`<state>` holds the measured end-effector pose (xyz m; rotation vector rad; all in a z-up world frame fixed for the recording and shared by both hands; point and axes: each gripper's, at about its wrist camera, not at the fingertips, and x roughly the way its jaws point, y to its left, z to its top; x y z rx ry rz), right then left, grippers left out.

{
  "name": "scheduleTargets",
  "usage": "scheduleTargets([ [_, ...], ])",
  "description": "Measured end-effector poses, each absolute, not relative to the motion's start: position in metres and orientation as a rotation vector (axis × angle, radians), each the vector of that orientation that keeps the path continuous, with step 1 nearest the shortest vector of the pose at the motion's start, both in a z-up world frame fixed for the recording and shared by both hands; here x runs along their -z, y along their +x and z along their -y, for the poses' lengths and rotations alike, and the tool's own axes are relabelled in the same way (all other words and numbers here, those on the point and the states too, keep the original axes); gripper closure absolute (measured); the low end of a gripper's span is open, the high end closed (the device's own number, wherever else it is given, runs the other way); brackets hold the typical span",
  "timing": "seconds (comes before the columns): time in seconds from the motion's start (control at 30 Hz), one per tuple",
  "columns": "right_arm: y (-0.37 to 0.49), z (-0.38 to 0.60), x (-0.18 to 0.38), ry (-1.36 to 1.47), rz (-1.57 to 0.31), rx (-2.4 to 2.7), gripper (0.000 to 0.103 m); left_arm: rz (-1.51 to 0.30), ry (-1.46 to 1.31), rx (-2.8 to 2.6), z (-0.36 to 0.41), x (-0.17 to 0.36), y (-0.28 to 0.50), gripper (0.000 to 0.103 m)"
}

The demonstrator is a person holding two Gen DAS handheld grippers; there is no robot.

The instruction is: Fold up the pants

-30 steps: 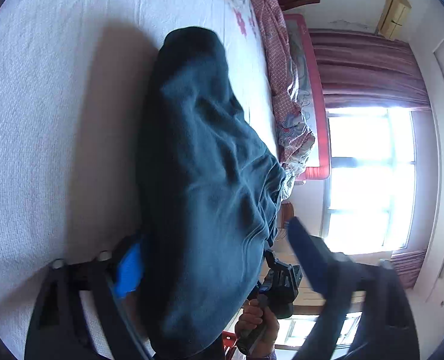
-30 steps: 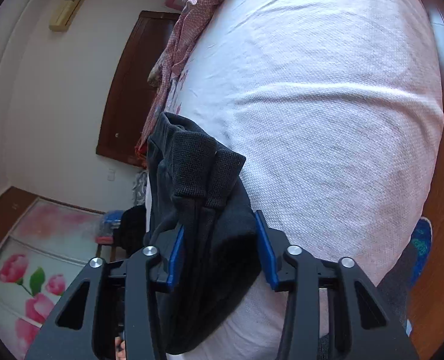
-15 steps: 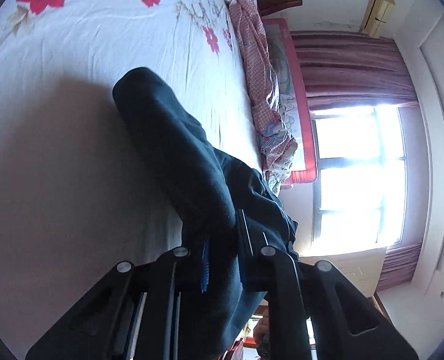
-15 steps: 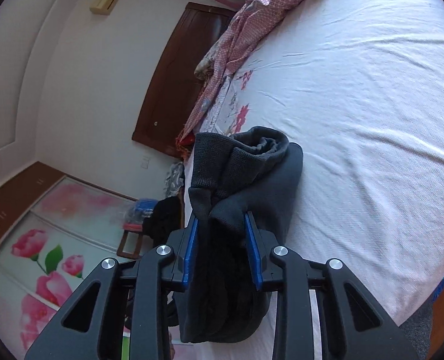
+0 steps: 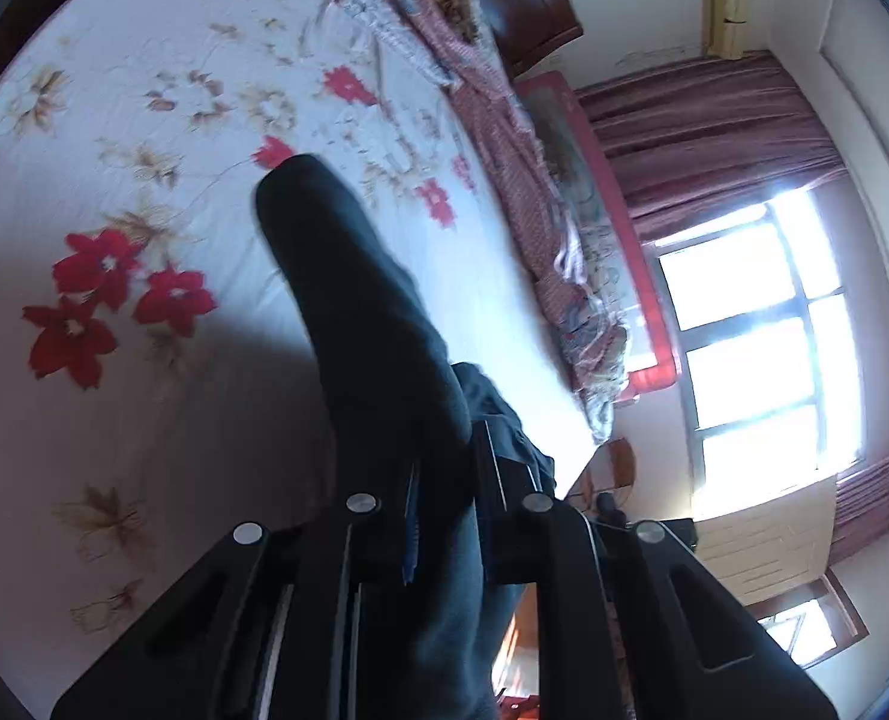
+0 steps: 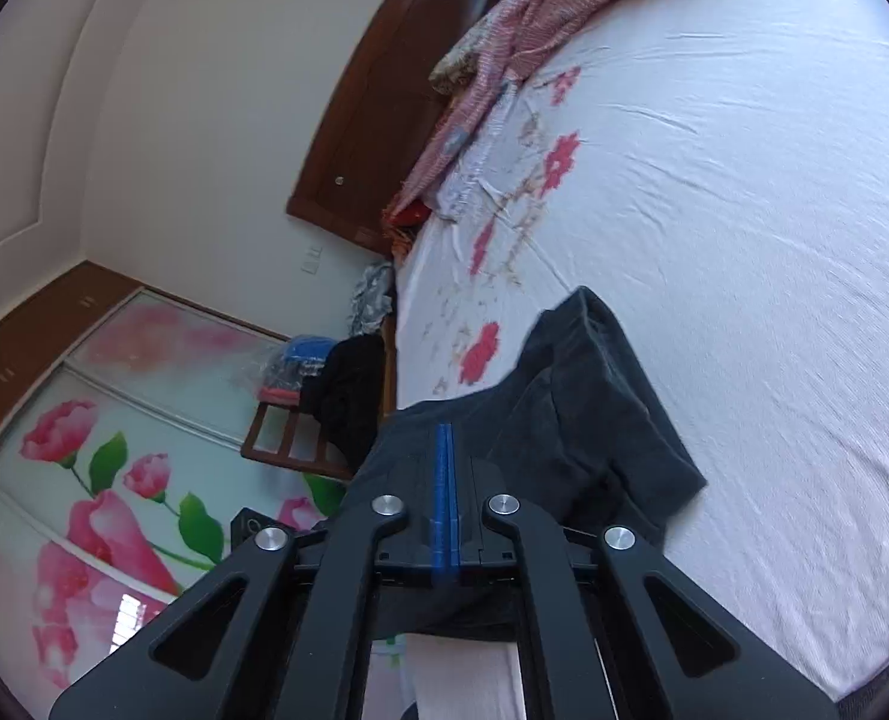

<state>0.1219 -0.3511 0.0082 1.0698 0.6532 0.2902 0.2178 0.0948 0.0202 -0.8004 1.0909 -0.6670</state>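
Dark navy pants (image 5: 360, 312) hang lifted over the floral white bed sheet (image 5: 144, 192). My left gripper (image 5: 444, 474) is shut on a thick bunch of the pants fabric, which drapes forward and down toward the bed. In the right wrist view my right gripper (image 6: 444, 450) is shut, blue pads pressed together on an edge of the pants (image 6: 594, 420), whose ribbed end rests on the sheet (image 6: 744, 240).
A pink checked blanket (image 5: 504, 138) lies bunched along the far side of the bed. A window (image 5: 756, 336) with maroon curtains is beyond it. A wooden chair with dark clothes (image 6: 324, 408) stands by the flowered wardrobe doors (image 6: 84, 480).
Both grippers closed on the pants and lifted them up off the bed. The pants now hang narrower and further over the flowered part of the sheet.
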Motion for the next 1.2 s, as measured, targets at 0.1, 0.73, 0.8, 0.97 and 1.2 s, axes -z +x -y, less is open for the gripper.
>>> scheduleTargets([
  [0.1,0.114,0.365,0.007,1.065,-0.688,-0.217,0.048,-1.139,-0.843,0.607,-0.112,0.026,0.209,0.090],
  [0.73,0.133,0.334,0.079,1.314,-0.864,-0.465,0.075,-1.158,-0.862,0.523,-0.157,0.038,0.206,0.054],
  [0.8,0.119,0.321,0.064,1.388,-0.829,-0.529,0.075,-1.155,-0.852,0.537,-0.163,0.028,0.205,0.049],
  [0.97,0.103,0.319,0.099,1.219,-0.975,-0.325,0.075,-1.112,-0.792,0.575,-0.168,-0.006,0.203,0.038],
  [1.2,0.092,0.355,0.070,1.119,-0.930,-0.394,0.025,-1.147,-0.649,0.595,-0.148,-0.007,0.193,0.022],
])
